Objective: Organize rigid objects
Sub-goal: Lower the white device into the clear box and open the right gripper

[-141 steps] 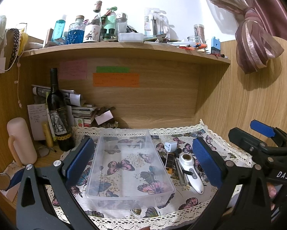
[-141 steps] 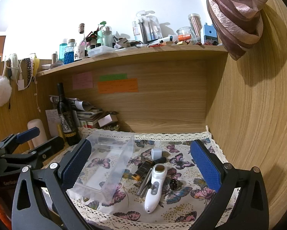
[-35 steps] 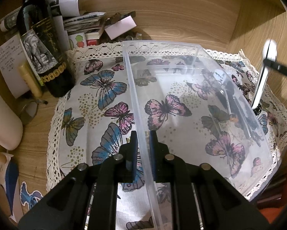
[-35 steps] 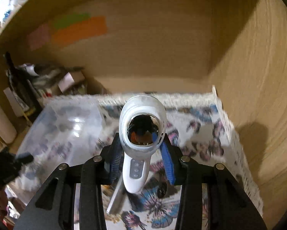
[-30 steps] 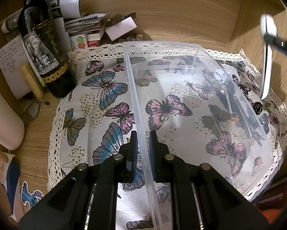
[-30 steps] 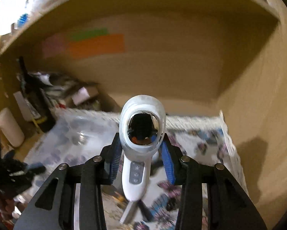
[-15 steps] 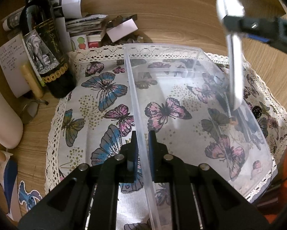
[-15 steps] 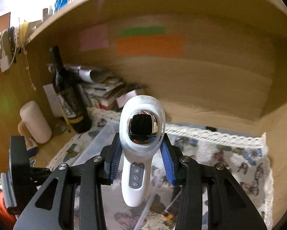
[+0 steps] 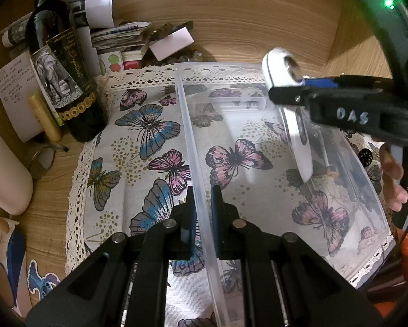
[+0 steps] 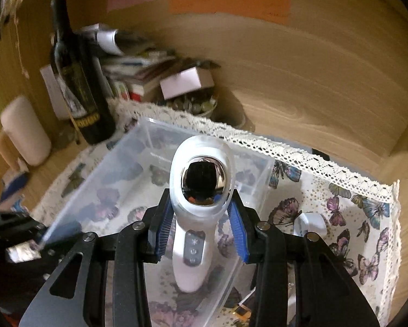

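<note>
A clear plastic bin [image 9: 258, 103] lies on the butterfly cloth [image 9: 138, 147]. My left gripper [image 9: 202, 207] is shut on the bin's near left wall. My right gripper [image 10: 201, 218] is shut on a white handheld device [image 10: 201, 190] with a chrome head and three buttons. It holds the device over the bin [image 10: 116, 169], handle pointing down inside it. In the left wrist view the device [image 9: 291, 114] hangs over the bin's right side, held by the right gripper [image 9: 288, 90]. A small white cap-like piece [image 10: 311, 222] and other small items lie on the cloth to the right of the bin.
A dark wine bottle [image 9: 62, 70] stands at the back left beside stacked papers and a small box [image 9: 171, 43]. A pale pink cylinder [image 9: 2, 169] stands at the far left. Wooden walls close the back and right sides.
My right gripper has carried the white device leftward and down, from above the cloth to over the bin. My left gripper has kept its hold on the bin wall.
</note>
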Tool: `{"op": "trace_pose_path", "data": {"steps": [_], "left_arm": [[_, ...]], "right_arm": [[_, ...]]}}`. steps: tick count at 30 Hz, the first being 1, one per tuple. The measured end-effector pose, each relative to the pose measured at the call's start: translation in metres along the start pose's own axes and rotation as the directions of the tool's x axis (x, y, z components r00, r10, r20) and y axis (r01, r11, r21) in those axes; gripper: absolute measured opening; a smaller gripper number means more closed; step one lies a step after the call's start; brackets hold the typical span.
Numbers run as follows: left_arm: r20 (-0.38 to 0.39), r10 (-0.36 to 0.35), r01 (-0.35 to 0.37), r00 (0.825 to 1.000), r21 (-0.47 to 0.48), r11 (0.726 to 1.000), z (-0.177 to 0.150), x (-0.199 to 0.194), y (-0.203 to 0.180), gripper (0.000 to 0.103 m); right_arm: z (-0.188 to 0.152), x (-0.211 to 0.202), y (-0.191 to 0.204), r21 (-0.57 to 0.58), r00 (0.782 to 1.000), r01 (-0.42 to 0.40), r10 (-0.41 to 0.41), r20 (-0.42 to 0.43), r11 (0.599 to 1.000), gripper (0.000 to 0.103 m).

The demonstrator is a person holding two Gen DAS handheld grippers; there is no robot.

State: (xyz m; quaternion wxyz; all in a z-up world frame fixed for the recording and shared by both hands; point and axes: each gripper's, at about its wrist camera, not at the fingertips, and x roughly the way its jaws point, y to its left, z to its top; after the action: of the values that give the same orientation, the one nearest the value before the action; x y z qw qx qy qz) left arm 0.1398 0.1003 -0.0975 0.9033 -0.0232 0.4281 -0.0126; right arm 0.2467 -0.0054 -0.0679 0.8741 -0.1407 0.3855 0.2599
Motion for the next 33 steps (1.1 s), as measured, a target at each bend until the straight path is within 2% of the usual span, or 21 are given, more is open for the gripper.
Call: {"op": "trace_pose_path", "data": {"steps": [8,17,19,21,29,33], "left_arm": [[0.003,-0.003,0.003,1.0,0.005,1.0,0.0,0.0,0.0,0.011],[0.003,-0.002,0.002,1.0,0.007,1.0,-0.001,0.0,-0.001,0.011],[0.003,-0.001,0.001,1.0,0.007,1.0,-0.001,0.0,-0.001,0.011],[0.007,-0.001,0.001,1.0,0.008,1.0,-0.001,-0.001,-0.001,0.011],[0.033,0.004,-0.004,0.999,0.015,1.0,0.0,-0.008,-0.004,0.011],[0.03,0.0,-0.001,1.0,0.013,1.0,0.0,-0.008,-0.003,0.011]], "right_arm": [[-0.001,0.016,0.0,-0.034,0.997,-0.005,0.002,-0.082,0.999,0.037],[-0.002,0.015,0.0,-0.007,0.996,-0.017,0.016,-0.092,1.0,0.037],[-0.002,0.01,-0.001,-0.002,0.997,-0.015,0.015,-0.074,1.0,0.043],[0.0,0.001,-0.001,0.004,0.999,-0.013,0.013,-0.042,1.0,0.056],[0.0,-0.036,-0.01,0.035,0.999,0.0,-0.001,0.049,0.999,0.059],[-0.006,-0.056,-0.021,0.072,0.995,0.027,-0.034,0.095,0.997,0.067]]}}
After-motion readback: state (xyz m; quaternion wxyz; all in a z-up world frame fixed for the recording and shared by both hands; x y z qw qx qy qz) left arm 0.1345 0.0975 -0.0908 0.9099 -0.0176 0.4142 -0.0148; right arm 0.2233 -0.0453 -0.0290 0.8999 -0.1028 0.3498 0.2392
